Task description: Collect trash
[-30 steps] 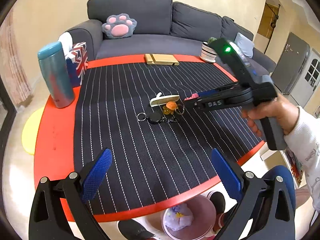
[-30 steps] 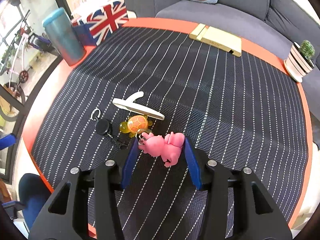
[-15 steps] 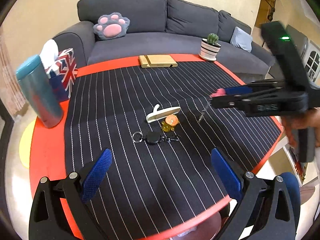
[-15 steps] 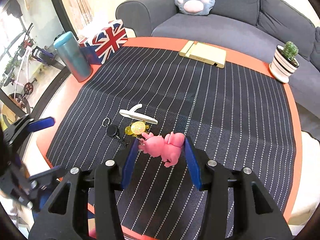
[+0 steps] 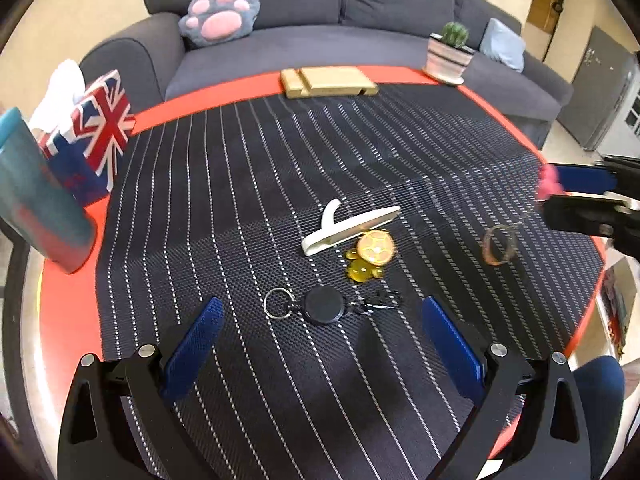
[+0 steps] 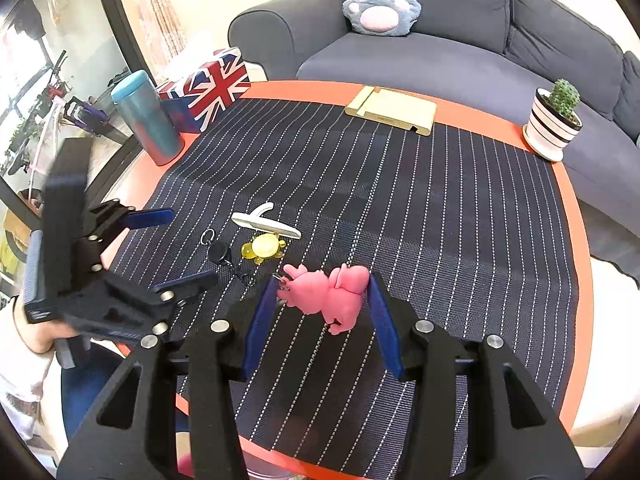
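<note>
My right gripper (image 6: 320,312) is shut on a pink pig keychain (image 6: 332,290) and holds it above the striped mat; its key ring (image 5: 498,244) dangles blurred at the right of the left wrist view. My left gripper (image 5: 324,344) is open and empty, just in front of a black badge reel (image 5: 322,306). On the mat lie a yellow turtle toy (image 5: 370,254) and a white plastic hook (image 5: 348,228). In the right wrist view the reel (image 6: 218,250), turtle (image 6: 264,248) and hook (image 6: 266,224) lie left of the pig, with my left gripper (image 6: 176,246) beside them.
A round red table (image 5: 68,312) carries the mat. A teal tumbler (image 5: 36,200) and Union Jack tissue box (image 5: 92,136) stand at the left, a wooden stand (image 5: 328,82) and potted cactus (image 5: 448,54) at the back. A grey sofa (image 5: 320,12) is behind.
My right gripper lifted the pink pig away from the other items and drew back to the right. My left gripper moved forward over the mat toward the badge reel.
</note>
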A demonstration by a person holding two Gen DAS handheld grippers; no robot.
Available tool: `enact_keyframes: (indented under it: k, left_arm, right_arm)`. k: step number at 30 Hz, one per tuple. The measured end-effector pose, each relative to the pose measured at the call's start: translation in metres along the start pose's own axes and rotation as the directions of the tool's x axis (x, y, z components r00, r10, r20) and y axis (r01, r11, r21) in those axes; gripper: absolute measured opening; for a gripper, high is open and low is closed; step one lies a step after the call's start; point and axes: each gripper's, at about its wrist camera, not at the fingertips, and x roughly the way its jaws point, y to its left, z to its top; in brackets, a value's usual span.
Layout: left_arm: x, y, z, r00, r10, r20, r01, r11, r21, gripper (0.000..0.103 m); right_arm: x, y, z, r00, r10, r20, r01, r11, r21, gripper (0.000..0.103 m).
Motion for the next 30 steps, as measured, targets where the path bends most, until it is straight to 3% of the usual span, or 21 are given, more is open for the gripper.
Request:
enact_keyframes:
  k: [3,10,13,16,30]
  left_arm:
    - [0.009,0.003,0.002,1.000,0.011,-0.009,-0.012,1.000,-0.013,0.094]
    - [0.023,0.001,-0.001,0.999,0.014,-0.044,-0.014,1.000,-0.008,0.063]
    - [0.023,0.001,-0.002,0.999,0.006,-0.038,-0.006,1.000,-0.013,0.055]
    - [0.022,0.000,-0.001,0.999,-0.013,-0.032,0.013,1.000,-0.007,0.034]
    - [0.000,-0.007,-0.005,0.999,-0.028,0.014,0.028,1.000,0.014,0.033]
  right_arm:
    - [0.001,-0.002,-0.002,1.000,-0.005,-0.003,0.005,1.000,-0.001,0.047]
    - [0.004,-0.003,-0.005,1.000,-0.003,-0.007,0.003,1.000,-0.004,0.047]
    - [0.004,-0.003,-0.005,1.000,-0.001,-0.006,0.001,1.000,-0.005,0.047]
    - [0.004,-0.003,-0.006,1.000,0.000,-0.005,0.000,1.000,-0.004,0.047]
    - [0.000,-0.001,-0.012,1.000,0.011,0.011,-0.011,1.000,-0.004,0.047]
